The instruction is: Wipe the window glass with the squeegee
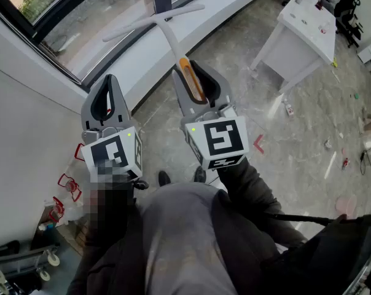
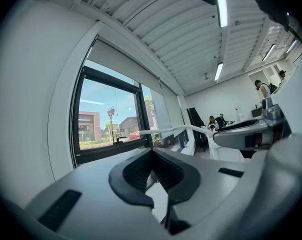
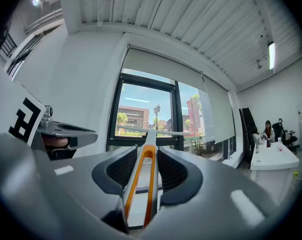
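Two claws point toward the window glass (image 1: pixel 62 23). Your right claw (image 1: pixel 187 69) is clamped on the squeegee (image 1: pixel 164 26) by its orange-striped handle, with the white blade crosswise near the pane; contact can't be told. Your left claw (image 1: pixel 109 80), just beside it, is closed on nothing.

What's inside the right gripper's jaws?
The squeegee: its orange-trimmed handle is clamped between the right gripper's jaws, with the shaft and blade sticking out toward the window. The gripper body covers the handle's butt end, so it can't be seen.
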